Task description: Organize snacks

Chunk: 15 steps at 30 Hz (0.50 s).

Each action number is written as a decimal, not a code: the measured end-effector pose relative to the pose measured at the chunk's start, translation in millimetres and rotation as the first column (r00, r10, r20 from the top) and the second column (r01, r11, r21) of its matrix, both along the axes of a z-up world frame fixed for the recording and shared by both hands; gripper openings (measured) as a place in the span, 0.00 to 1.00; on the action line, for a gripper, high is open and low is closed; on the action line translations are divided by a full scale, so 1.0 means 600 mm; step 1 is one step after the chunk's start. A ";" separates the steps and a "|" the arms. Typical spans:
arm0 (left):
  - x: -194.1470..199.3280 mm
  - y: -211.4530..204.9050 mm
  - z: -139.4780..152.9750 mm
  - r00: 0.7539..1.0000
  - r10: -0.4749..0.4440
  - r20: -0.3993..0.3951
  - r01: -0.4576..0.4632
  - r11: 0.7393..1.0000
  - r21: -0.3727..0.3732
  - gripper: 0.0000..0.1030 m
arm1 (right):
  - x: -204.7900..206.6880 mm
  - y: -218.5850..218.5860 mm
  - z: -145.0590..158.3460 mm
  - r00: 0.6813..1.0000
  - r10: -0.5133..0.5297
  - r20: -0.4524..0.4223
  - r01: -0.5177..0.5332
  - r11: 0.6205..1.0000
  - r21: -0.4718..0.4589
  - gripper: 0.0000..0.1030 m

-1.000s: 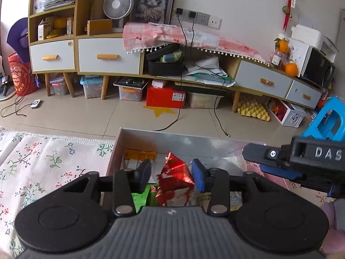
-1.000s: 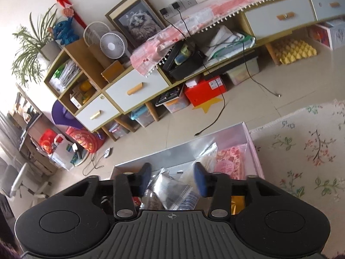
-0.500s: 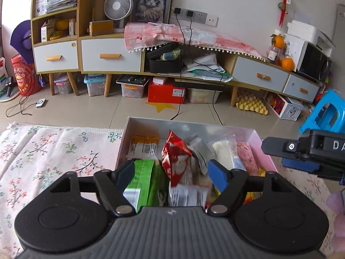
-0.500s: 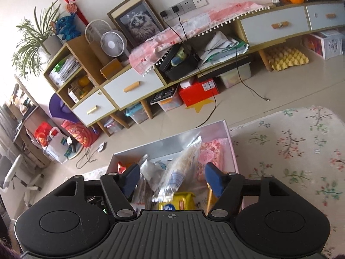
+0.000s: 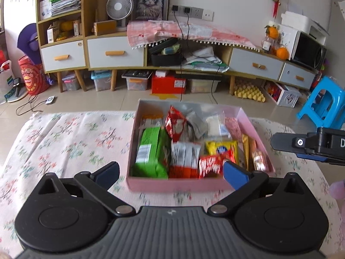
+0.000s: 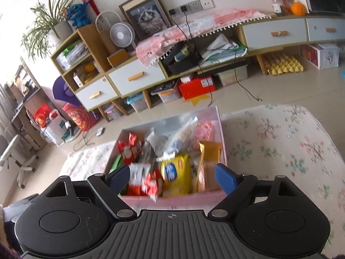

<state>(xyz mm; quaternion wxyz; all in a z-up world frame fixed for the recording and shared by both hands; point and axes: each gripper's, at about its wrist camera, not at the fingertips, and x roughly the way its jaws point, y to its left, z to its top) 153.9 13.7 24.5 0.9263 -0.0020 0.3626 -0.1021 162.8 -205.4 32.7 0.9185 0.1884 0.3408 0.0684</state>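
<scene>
**Snacks boxed, tongs let go**

Snacks fill the pink box (image 5: 174, 186) that sits on the floral cloth (image 5: 71, 138) of the desk. A green pack (image 5: 151, 151) lies along its left side, a red pouch (image 5: 175, 125) stands toward the far end, a yellow bag (image 5: 222, 150) sits right of centre, and a red wrapper (image 5: 210, 166) rests against the near wall. Nothing loose shows on the cloth around the box (what lies outside both views I cannot say), so the gathering looks largely done; what may be left is straightening the packets, which lean on one another.

Left tongs (image 5: 171, 173) have just been opening and now gape wide in front of the box, with nothing between the blue pads. Right tongs (image 6: 172, 178) have likewise been opening and hold nothing; the packets seen between them lie in the box beyond.

Writing on the packets is too blurred to read. Only a white letter "D" shows on the right tongs' body at the frame edge.
</scene>
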 end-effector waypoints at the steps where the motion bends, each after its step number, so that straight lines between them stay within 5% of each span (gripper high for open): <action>1: -0.006 0.001 0.000 1.000 0.005 -0.009 -0.005 1.000 0.004 1.00 | -0.008 0.001 0.000 1.000 0.000 -0.008 0.000 1.000 -0.011 0.86; 11: -0.066 0.009 -0.007 0.996 0.042 -0.073 -0.040 0.999 0.022 1.00 | -0.086 0.027 -0.001 0.996 0.006 -0.092 -0.022 0.984 -0.174 0.86; 15: -0.086 0.006 -0.009 0.995 0.057 -0.078 -0.052 0.997 0.062 1.00 | -0.116 0.031 -0.007 0.995 0.016 -0.101 -0.035 0.981 -0.190 0.95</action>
